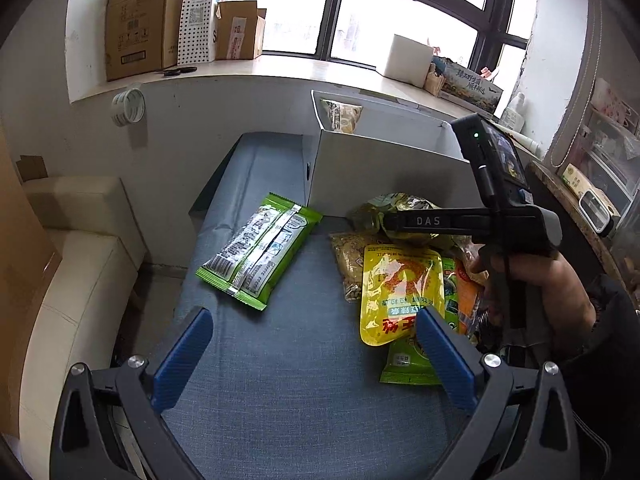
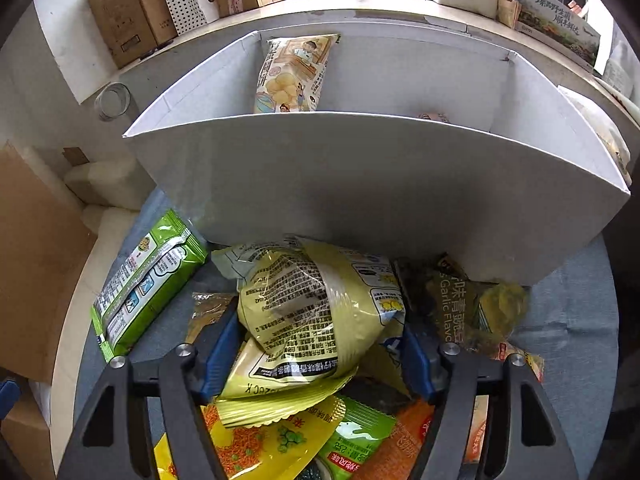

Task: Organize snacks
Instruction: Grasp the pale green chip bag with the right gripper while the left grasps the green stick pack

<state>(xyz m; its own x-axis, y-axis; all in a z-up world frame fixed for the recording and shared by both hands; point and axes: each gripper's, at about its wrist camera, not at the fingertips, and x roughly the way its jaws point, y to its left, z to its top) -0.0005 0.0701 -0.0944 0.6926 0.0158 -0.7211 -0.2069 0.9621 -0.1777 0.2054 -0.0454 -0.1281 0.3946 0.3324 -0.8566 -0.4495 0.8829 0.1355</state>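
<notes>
Risk: your right gripper (image 2: 316,344) has its blue pads on either side of the puffy pale-yellow bag (image 2: 316,312); it looks pinched, though contact is hard to confirm. Slick film could slide out as you lift, or drag the packets beneath.
Left gripper (image 1: 314,344): jaws wide apart, holding nothing, above bare blue cloth (image 1: 280,360).
Pile: the yellow pouch (image 1: 400,280) lies by your left gripper's right finger; the green packet (image 1: 260,248) lies apart.
Box: the white box (image 2: 360,176) stands just behind the pile, one snack bag (image 2: 296,76) already inside.
</notes>
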